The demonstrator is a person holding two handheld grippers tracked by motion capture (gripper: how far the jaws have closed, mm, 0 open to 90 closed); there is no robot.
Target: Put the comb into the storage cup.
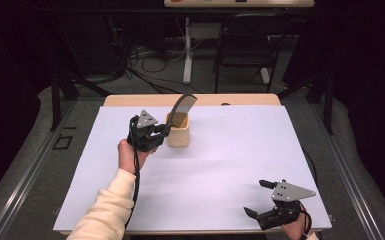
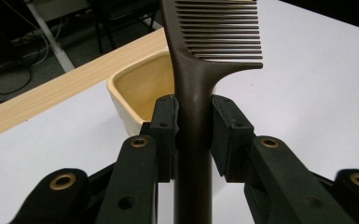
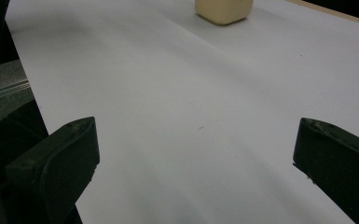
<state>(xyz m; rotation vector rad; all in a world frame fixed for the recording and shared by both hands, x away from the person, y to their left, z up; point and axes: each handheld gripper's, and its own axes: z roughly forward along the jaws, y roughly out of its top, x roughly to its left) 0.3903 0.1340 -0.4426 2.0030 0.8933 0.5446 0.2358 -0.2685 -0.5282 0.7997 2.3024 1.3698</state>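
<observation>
High view, comb: a dark brown comb [image 1: 182,106] stood tilted over the cream container [image 1: 178,134], its toothed head up and leaning to the right, its handle running down-left into the left gripper [image 1: 166,128]
Left gripper view, grip: the 2 black jaws were clamped on the comb's [image 2: 193,93] handle just below the teeth, one pad on each side, touching it
Container: a cream, square-mouthed cup [image 2: 140,88] with a hollow inside, sitting on the white sheet [image 1: 220,160] near the table's far edge, just beside the left gripper's jaws; whether the comb touched its rim could not be told
Left hand: the hand [image 1: 129,155] in a cream sleeve [image 1: 107,207] held that gripper from the near-left
Right gripper: it [image 1: 260,197] rested near the near-right corner of the sheet, well apart from the container, jaws spread wide with nothing between them
Right gripper view: the container [image 3: 224,10] sat far off across bare white sheet [image 3: 191,107]
Table: a wooden edge [image 1: 240,99] showed beyond the sheet
</observation>
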